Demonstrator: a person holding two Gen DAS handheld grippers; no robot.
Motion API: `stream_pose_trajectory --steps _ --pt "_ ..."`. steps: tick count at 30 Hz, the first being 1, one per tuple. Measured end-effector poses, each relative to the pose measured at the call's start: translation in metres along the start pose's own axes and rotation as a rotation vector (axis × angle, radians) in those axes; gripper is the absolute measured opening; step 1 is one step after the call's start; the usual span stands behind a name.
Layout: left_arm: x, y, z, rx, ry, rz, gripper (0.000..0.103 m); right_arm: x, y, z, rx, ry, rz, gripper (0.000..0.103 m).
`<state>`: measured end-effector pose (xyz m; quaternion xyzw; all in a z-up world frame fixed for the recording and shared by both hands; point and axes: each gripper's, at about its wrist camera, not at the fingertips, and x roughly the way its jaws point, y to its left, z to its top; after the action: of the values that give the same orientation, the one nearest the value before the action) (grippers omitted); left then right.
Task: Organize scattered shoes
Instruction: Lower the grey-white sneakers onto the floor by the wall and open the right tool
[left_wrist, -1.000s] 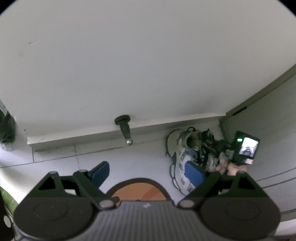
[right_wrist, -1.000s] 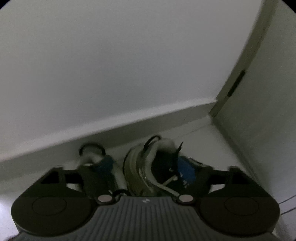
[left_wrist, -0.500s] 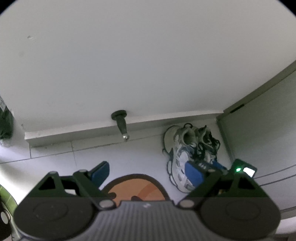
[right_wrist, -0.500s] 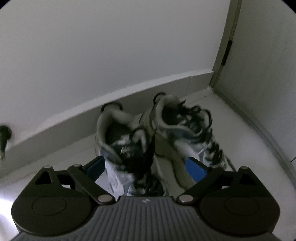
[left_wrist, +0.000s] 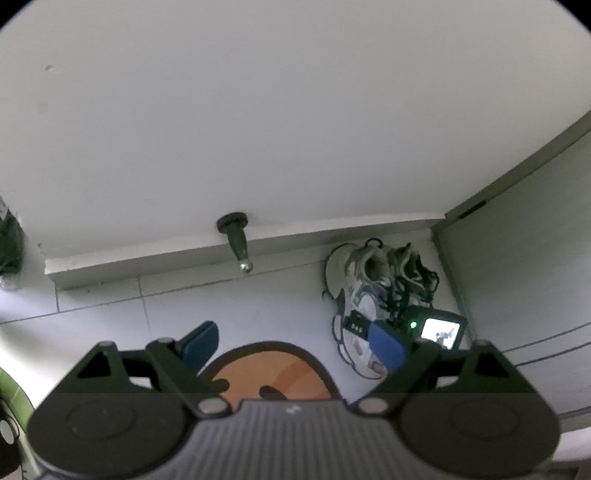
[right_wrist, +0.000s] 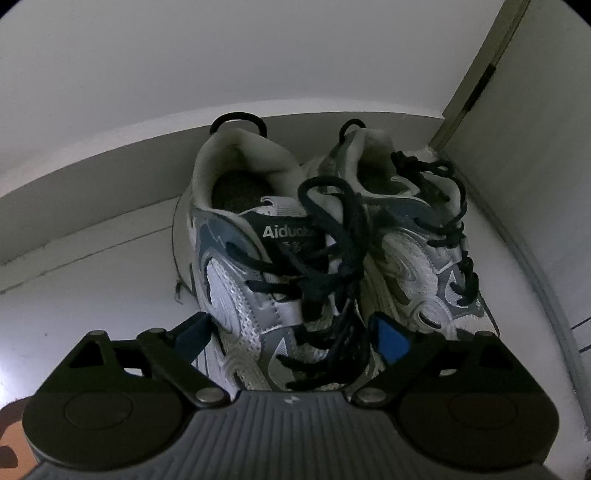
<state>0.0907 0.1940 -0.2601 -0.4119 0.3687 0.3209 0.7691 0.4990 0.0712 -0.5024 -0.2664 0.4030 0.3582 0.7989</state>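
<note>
Left sneaker (right_wrist: 258, 280): a white, grey and blue trainer with black laces, sitting upright on the pale floor tiles (left_wrist: 258, 310), heel toward the skirting board; a printed word starting "Aidu" is showing on its tongue.
Right sneaker (right_wrist: 424, 258): the matching trainer, lying just beside the first and touching it along the inner side, its loose black laces spilling over the neighbour.
Pair placement: both are resting in the corner where the skirting board (left_wrist: 147, 258) is meeting the door frame (right_wrist: 476, 85), heels close to the wall; in the left wrist view the pair (left_wrist: 384, 277) is showing to the right of the doorstop.
Right gripper (right_wrist: 291, 336): hanging over the toe end of the left sneaker, jaws standing wide; they have just been narrowing slightly, and the shoe's forefoot is lying between the blue pads (right_wrist: 391, 339) with no pad visibly pressing on it.
Left gripper (left_wrist: 291, 343): pointing down at bare floor well left of the shoes, jaws standing wide apart, nothing between them.
Doorstop (left_wrist: 236, 243): a dark peg with a metal tip, projecting from the skirting board.
Floor mat (left_wrist: 273, 373): an orange mat with a dark outline, lying directly below the left gripper.
Right gripper's camera screen (left_wrist: 441, 330): glowing beside a green light, overlapping the shoes' toes in the left wrist view.
</note>
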Motion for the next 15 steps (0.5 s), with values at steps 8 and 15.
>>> stream_pose_trajectory --steps 8,15 --pt "0.012 -0.003 -0.005 0.026 0.017 0.011 0.09 0.006 -0.012 0.008 -0.003 0.018 -0.01 0.09" --pt "0.017 0.003 -0.003 0.017 0.012 0.028 0.09 0.012 -0.019 0.016 -0.038 0.02 -0.032 0.089"
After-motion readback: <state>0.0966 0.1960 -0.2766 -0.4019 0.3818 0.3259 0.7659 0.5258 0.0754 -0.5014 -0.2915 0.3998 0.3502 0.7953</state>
